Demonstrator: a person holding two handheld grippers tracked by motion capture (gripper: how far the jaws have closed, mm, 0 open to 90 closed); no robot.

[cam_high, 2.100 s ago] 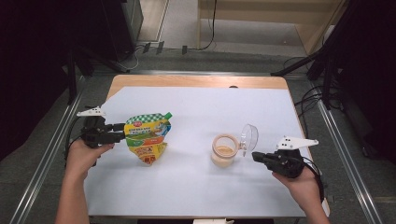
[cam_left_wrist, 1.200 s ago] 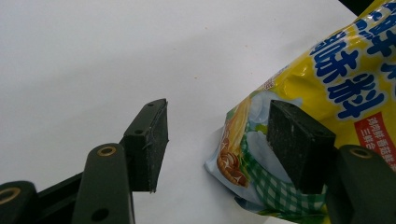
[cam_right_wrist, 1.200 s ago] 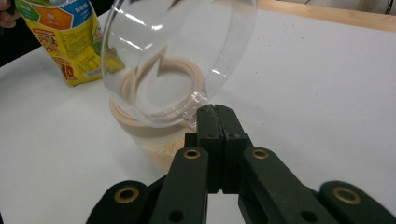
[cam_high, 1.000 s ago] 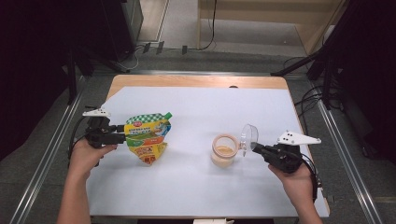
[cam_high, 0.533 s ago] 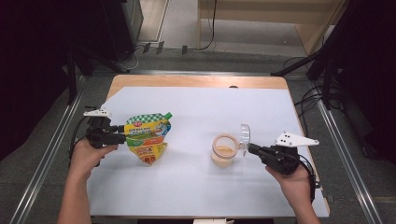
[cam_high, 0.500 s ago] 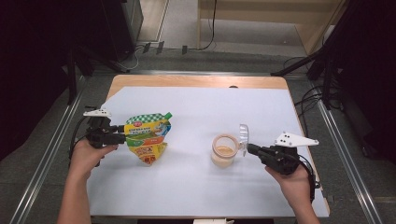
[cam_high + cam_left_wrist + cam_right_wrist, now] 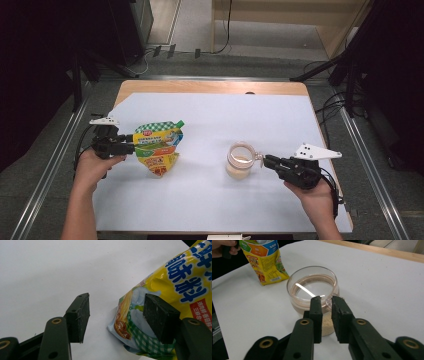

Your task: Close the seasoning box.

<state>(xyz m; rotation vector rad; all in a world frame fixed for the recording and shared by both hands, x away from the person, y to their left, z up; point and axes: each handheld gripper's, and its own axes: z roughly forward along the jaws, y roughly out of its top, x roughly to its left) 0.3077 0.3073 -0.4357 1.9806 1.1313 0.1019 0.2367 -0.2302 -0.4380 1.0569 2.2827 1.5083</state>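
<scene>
Near the table's point(image 7: 210, 205) left edge: yellow seasoning pouch point(image 7: 157, 147), left gripper point(image 7: 129, 145) jaws spread wide around its corner. Toward the right edge: clear jar point(image 7: 240, 161) of tan granules, right gripper point(image 7: 262, 160) jaws clamped on its hinged lid's point(image 7: 312, 287) tab.

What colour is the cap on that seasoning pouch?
Green; the cap sits at the seasoning pouch's top corner, clearest in the high view.
</scene>
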